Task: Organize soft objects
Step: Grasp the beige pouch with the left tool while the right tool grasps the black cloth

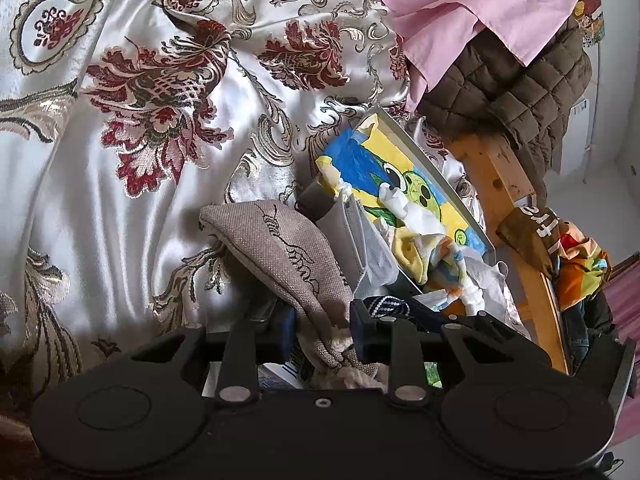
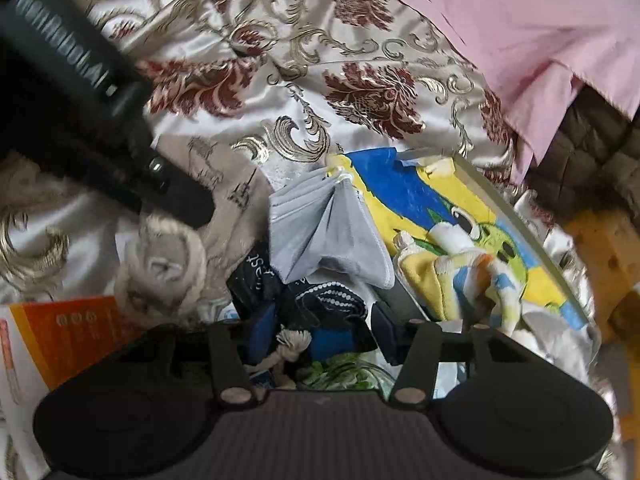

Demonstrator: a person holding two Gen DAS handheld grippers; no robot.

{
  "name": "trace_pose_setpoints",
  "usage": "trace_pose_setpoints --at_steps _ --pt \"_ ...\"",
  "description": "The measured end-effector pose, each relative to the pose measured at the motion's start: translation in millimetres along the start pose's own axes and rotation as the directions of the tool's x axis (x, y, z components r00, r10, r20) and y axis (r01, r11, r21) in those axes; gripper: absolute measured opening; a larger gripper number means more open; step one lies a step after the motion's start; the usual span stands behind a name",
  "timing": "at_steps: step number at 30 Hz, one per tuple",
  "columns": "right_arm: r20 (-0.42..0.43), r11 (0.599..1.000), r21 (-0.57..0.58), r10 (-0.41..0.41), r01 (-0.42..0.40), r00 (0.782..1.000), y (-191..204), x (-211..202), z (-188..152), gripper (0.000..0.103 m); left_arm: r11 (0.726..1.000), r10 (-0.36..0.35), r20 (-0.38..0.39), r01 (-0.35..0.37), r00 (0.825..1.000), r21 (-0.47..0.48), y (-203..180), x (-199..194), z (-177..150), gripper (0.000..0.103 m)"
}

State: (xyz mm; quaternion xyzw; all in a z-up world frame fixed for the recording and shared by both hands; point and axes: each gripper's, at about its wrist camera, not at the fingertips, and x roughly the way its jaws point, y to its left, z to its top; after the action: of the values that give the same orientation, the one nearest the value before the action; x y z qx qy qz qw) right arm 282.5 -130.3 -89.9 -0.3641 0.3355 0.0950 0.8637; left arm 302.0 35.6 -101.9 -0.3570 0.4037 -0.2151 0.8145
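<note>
Two grippers work over a cluttered bed: left gripper (image 1: 322, 338) pinches a beige linen pouch (image 1: 280, 248), right gripper (image 2: 316, 338) half-open over dark socks (image 2: 320, 304), most items unsorted.

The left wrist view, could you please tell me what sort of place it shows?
Probably a bedroom, on a bed: a shiny flowered bedspread covers the surface, a pink sheet and a brown quilted jacket lie on it.
</note>
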Motion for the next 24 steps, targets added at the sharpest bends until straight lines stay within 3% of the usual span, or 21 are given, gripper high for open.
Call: trace_pose_setpoints --at_steps 4,10,14,18,24 --pt "0.004 0.999 -0.044 -0.028 0.028 1.000 7.2 0.7 0.0 0.050 1.000 0.003 0.004 -0.003 1.000 0.002 -0.2 -0.5 -0.2 0.030" --pt "0.026 0.992 -0.116 -0.043 0.046 0.999 19.0 -1.5 0.1 0.034 1.000 0.004 0.005 -0.004 1.000 0.002 -0.9 -0.7 -0.5 0.030" --pt "0.029 0.993 -0.114 -0.041 0.044 0.999 18.1 -1.1 0.2 0.031 1.000 0.004 0.005 -0.004 1.000 0.004 -0.7 -0.4 -0.3 0.030" --pt "0.042 0.995 -0.091 -0.025 0.029 0.999 15.5 -3.2 0.3 0.014 1.000 0.002 0.004 -0.002 1.000 0.015 -2.2 -0.6 -0.5 0.030" --pt "0.094 0.997 -0.063 -0.035 0.041 0.995 15.6 -12.5 -3.5 0.008 0.999 0.001 0.016 -0.001 1.000 0.033 -7.1 -2.9 0.1 0.023"
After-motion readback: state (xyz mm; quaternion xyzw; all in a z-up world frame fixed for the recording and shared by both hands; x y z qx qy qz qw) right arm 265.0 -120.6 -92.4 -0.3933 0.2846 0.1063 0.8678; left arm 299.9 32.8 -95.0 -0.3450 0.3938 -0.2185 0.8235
